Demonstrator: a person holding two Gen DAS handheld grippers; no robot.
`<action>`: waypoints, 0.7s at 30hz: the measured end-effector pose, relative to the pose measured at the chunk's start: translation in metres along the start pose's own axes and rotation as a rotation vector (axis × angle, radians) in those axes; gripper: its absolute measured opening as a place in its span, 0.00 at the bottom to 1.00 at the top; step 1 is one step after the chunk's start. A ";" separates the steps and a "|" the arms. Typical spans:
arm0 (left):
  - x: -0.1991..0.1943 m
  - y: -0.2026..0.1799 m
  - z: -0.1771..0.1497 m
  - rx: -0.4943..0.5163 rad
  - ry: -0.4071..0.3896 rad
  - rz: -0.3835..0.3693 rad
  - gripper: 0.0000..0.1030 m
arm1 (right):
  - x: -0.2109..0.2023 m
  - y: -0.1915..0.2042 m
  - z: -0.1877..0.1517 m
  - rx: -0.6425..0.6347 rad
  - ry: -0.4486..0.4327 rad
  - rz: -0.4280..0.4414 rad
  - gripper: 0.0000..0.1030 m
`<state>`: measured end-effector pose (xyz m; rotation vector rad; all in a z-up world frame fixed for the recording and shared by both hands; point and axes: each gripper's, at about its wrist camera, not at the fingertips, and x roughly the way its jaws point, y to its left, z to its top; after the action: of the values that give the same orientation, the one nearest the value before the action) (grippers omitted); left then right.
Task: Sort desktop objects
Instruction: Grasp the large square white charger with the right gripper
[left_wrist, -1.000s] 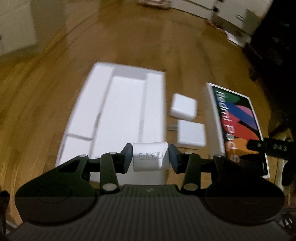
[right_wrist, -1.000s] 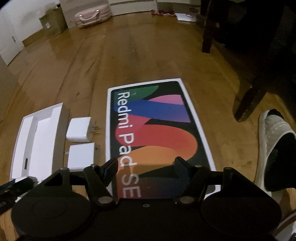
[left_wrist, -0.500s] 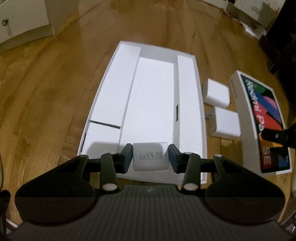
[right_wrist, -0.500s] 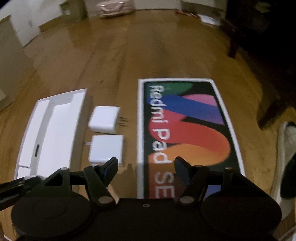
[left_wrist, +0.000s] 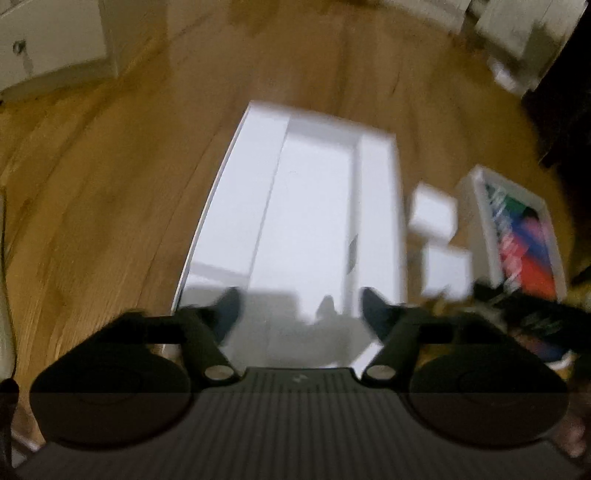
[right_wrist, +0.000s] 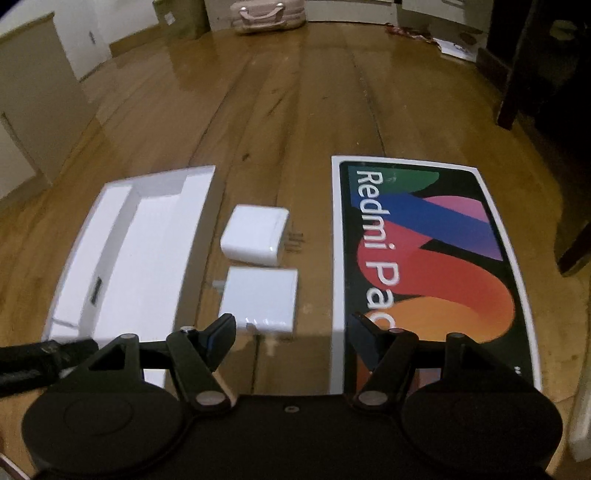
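Note:
In the blurred left wrist view my left gripper (left_wrist: 299, 310) hangs over the near end of the white tray (left_wrist: 314, 206). Its jaws are opening and the pads touch nothing. A pale blurred shape, apparently the small white charger (left_wrist: 314, 332), lies in the tray just below them. Two more white chargers (right_wrist: 255, 234) (right_wrist: 262, 295) rest on the wooden floor between the tray (right_wrist: 140, 251) and the colourful Redmi Pad box (right_wrist: 424, 258). My right gripper (right_wrist: 291, 328) stands open and empty above the floor, just in front of the nearer charger.
The floor is wide wooden boards. A pink bag (right_wrist: 267, 14) and a cardboard box (right_wrist: 181, 18) stand at the far wall. Dark furniture legs (right_wrist: 517, 74) rise at the right. A white cabinet (left_wrist: 55, 40) is at the left.
My left jaws have parted and let go of the small white charger over the tray's near end. My right gripper has shifted left, so the two floor chargers sit nearer its middle.

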<state>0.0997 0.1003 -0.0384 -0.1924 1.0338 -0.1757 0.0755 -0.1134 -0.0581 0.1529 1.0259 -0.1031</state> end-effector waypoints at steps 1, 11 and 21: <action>-0.003 -0.002 0.004 0.012 -0.019 -0.022 0.93 | 0.002 0.000 0.002 0.016 0.003 0.018 0.70; 0.025 0.003 0.001 -0.013 0.040 0.035 0.93 | 0.031 -0.003 0.016 0.065 0.069 0.071 0.70; 0.025 0.009 0.006 -0.035 0.026 0.014 0.93 | 0.050 0.026 0.016 -0.049 0.091 0.021 0.70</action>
<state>0.1184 0.1032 -0.0585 -0.2150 1.0643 -0.1478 0.1191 -0.0911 -0.0907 0.1247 1.1163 -0.0528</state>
